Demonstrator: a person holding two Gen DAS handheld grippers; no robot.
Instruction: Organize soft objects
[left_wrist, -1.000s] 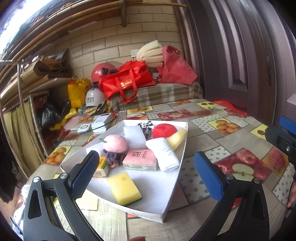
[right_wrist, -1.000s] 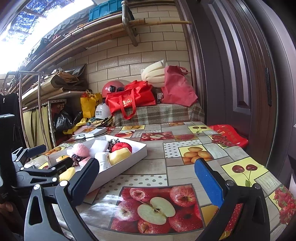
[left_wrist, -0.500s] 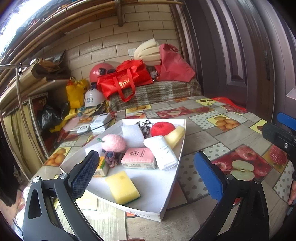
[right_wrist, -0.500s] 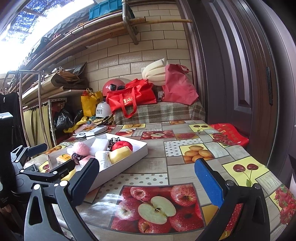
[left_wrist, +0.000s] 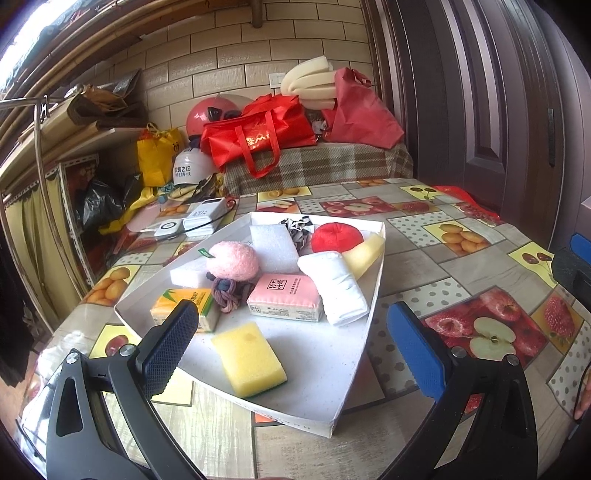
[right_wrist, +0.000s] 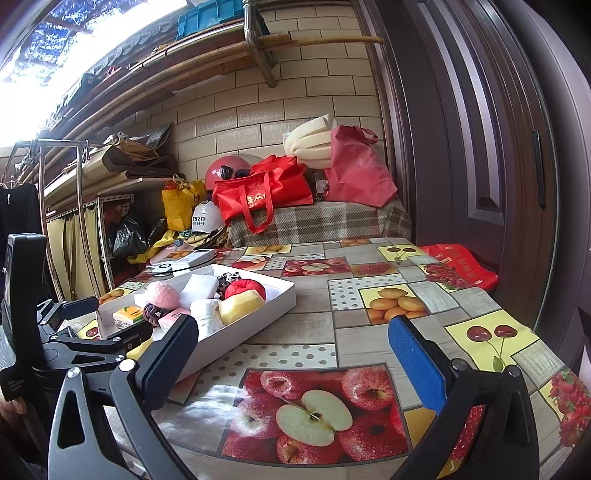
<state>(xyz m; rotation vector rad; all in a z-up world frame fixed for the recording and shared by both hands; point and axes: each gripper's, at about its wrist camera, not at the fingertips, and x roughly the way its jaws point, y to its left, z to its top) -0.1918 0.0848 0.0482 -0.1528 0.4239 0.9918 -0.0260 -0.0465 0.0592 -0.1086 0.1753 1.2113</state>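
Observation:
A white tray (left_wrist: 343, 373) on the fruit-print table holds several soft things: a yellow sponge (left_wrist: 248, 357), a pink tissue pack (left_wrist: 283, 297), a white rolled cloth (left_wrist: 332, 286), a pink fluffy ball (left_wrist: 232, 259), a red round cushion (left_wrist: 337, 238), a pale yellow foam piece (left_wrist: 365, 254) and a white foam block (left_wrist: 273, 248). My left gripper (left_wrist: 291, 347) is open and empty, just above the tray's near end. My right gripper (right_wrist: 291, 354) is open and empty over the table, right of the tray (right_wrist: 258, 314). The left gripper also shows in the right wrist view (right_wrist: 85, 332).
White power banks (left_wrist: 201, 218) lie on the table beyond the tray. A red packet (right_wrist: 458, 269) lies at the table's far right corner. Behind the table a plaid-covered bench (left_wrist: 317, 166) carries red bags and helmets. A dark door (left_wrist: 498, 92) stands on the right.
The left gripper has tilted and drawn slightly nearer the tray, so the tray looks a little larger. The right gripper has barely moved. Both stay open.

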